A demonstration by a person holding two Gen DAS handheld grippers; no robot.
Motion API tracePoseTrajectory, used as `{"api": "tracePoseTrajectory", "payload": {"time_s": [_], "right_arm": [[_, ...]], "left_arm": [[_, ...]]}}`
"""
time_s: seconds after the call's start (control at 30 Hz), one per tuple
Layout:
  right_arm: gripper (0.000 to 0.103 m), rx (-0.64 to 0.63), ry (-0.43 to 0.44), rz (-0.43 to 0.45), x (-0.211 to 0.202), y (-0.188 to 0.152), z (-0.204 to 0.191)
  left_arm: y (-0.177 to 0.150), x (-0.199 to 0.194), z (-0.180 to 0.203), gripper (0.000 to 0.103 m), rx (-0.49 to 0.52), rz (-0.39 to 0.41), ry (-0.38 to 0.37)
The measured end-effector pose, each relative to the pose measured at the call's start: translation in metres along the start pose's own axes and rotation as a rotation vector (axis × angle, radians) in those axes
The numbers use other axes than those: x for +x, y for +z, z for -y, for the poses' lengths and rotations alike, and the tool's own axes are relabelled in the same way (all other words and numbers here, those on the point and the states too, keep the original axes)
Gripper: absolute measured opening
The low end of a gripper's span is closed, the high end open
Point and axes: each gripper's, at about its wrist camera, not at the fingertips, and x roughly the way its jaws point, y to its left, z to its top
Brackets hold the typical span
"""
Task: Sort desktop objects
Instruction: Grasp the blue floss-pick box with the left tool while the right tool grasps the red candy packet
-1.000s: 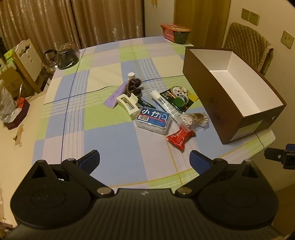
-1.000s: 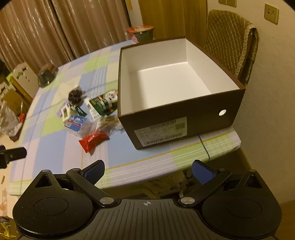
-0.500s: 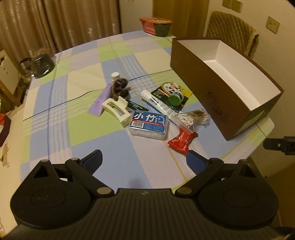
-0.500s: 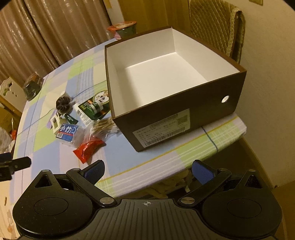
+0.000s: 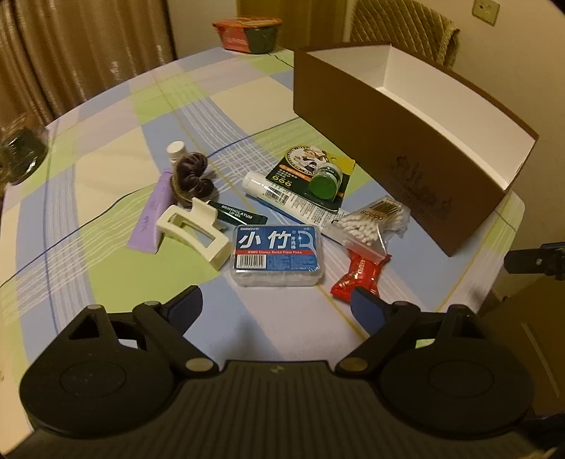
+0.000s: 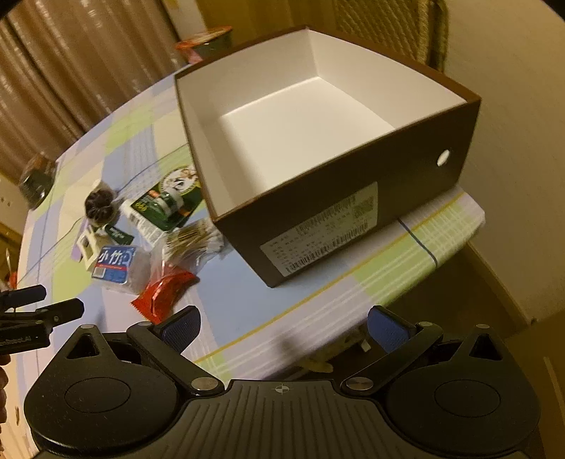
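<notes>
A pile of small items lies on the checked tablecloth: a blue floss-pick box (image 5: pixel 278 253), a cream hair claw (image 5: pixel 193 231), a red snack packet (image 5: pixel 360 275), a bag of cotton swabs (image 5: pixel 370 222), a white tube (image 5: pixel 282 199), a green-capped balm on a card (image 5: pixel 322 176) and a brown scrunchie (image 5: pixel 192 174). An open brown box (image 5: pixel 356 116) with a white inside (image 6: pixel 300 130) stands to their right. My left gripper (image 5: pixel 277 310) hovers open just short of the floss box. My right gripper (image 6: pixel 284 326) hangs open at the table's front edge, before the box.
A red and green bowl (image 5: pixel 249 33) sits at the table's far edge. A padded chair (image 5: pixel 402 30) stands behind the box. A dark glass pot (image 5: pixel 19 155) is at the far left. The table edge (image 6: pixel 353 282) runs just below the box.
The left gripper has come forward and lower towards the pile, so the items look larger. The right gripper has edged closer to the box. Both stay open.
</notes>
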Motion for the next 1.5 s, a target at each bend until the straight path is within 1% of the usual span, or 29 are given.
{"api": "tracePoseTrajectory", "payload": {"time_s": [0.23, 0.47, 0.7, 0.73, 0.77, 0.93, 1.1, 1.27, 1.33, 1.37, 1.4, 1.43, 1.5], "right_arm": [[0.103, 0.049, -0.032, -0.015, 0.013, 0.001, -0.005], [0.103, 0.081, -0.052, -0.037, 0.022, 0.000, -0.008], [0.103, 0.086, -0.064, -0.060, 0.031, 0.001, -0.012], [0.103, 0.083, -0.064, -0.063, 0.032, 0.001, -0.013], [0.103, 0.079, -0.062, -0.067, 0.033, 0.001, -0.015], [0.103, 0.065, -0.037, -0.088, 0.040, -0.001, -0.024], [0.103, 0.054, 0.012, -0.099, 0.049, -0.002, -0.037], [0.103, 0.040, 0.086, -0.094, 0.060, 0.001, -0.059], [0.102, 0.035, 0.101, -0.089, 0.065, 0.004, -0.069], [0.102, 0.031, 0.106, -0.086, 0.068, 0.005, -0.074], [0.087, 0.031, 0.114, -0.086, 0.071, 0.006, -0.079], [0.080, 0.036, 0.121, -0.090, 0.075, 0.008, -0.082], [0.080, 0.046, 0.110, -0.112, 0.087, 0.011, -0.089]], "left_arm": [[0.013, 0.034, -0.003, 0.089, 0.050, -0.014, -0.033], [0.022, 0.064, -0.002, 0.089, 0.111, -0.030, -0.019], [0.024, 0.083, -0.002, 0.089, 0.126, -0.046, -0.039], [0.024, 0.085, -0.001, 0.088, 0.133, -0.046, -0.040], [0.023, 0.085, 0.000, 0.086, 0.140, -0.043, -0.043], [0.016, 0.079, -0.003, 0.085, 0.187, -0.040, -0.051], [-0.002, 0.064, -0.015, 0.085, 0.236, -0.057, -0.055], [-0.014, 0.056, -0.026, 0.085, 0.233, -0.068, -0.044], [-0.015, 0.055, -0.029, 0.085, 0.225, -0.067, -0.045], [-0.016, 0.054, -0.031, 0.085, 0.221, -0.067, -0.045], [-0.016, 0.054, -0.032, 0.085, 0.216, -0.066, -0.045], [-0.017, 0.054, -0.034, 0.085, 0.212, -0.066, -0.045], [-0.018, 0.053, -0.037, 0.085, 0.204, -0.065, -0.045]]}}
